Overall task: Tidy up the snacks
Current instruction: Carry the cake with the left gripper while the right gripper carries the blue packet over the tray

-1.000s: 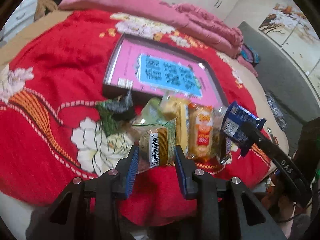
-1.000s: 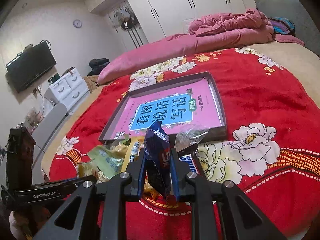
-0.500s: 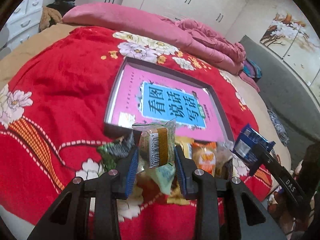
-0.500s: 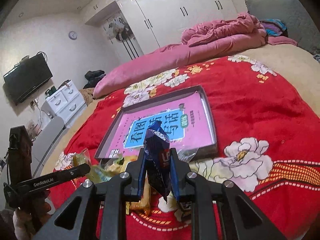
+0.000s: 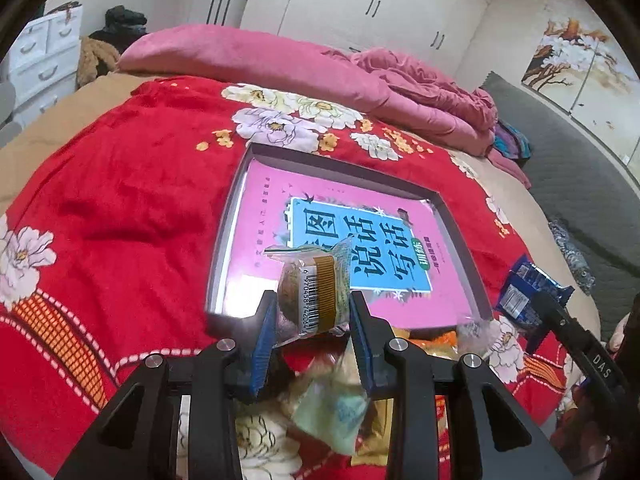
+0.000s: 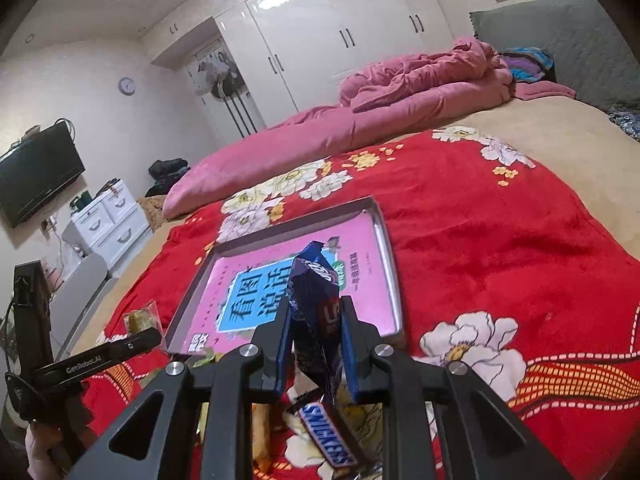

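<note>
The left gripper (image 5: 313, 334) is closed partway on a clear cake pack (image 5: 316, 286). Its two blue pads press the pack from both sides, and the pack stands up between them with its barcode facing the camera. The pack is up in the air, over the near edge of the tray (image 5: 230, 236).

The right gripper (image 6: 314, 346) is squeezed tight on a dark blue pack (image 6: 316, 300). This pack is thin and stands on end, poking up above the pads. It hangs in front of the near edge of the tray too. In the left view you can see the same blue pack off to the right, pinched at the tip of the other tool.

The tray is grey and flat, and it lies on a red blanket (image 5: 120, 184) with big flowers. A pink book (image 5: 272, 208) with a blue label fills the bottom of it (no snacks are in the tray).

More snacks (image 5: 336, 404) lie in a heap on the blanket, just below the grippers and in front of the tray. One is a Snickers bar (image 6: 328, 434), right under the right gripper. A pink quilt (image 6: 360, 120) is bunched up at the far side of the bed.
</note>
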Tool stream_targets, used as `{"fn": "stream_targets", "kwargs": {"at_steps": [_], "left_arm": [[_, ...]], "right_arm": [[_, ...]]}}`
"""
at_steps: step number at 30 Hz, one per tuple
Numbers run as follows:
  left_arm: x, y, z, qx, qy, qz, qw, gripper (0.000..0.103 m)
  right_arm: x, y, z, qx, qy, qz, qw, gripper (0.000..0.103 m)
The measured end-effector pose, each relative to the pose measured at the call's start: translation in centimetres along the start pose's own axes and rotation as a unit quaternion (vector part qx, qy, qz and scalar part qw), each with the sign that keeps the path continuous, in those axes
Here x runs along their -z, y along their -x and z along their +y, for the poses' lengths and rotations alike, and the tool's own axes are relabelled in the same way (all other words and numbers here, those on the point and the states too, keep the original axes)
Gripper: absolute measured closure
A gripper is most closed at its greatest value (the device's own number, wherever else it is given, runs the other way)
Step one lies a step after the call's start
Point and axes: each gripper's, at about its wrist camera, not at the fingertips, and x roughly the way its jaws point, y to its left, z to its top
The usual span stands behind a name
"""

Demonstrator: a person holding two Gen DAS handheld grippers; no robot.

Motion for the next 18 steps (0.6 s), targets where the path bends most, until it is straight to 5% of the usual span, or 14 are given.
{"fn": "stream_targets", "kwargs": {"at_steps": [18], "left_arm": [[-1.4,-4.6,1.8,-0.011,0.017,0.016,0.9997,0.066]], "right_arm": [[-1.2,-4.6,-1.5,0.029,-0.011,0.021,0.999,0.081]]}}
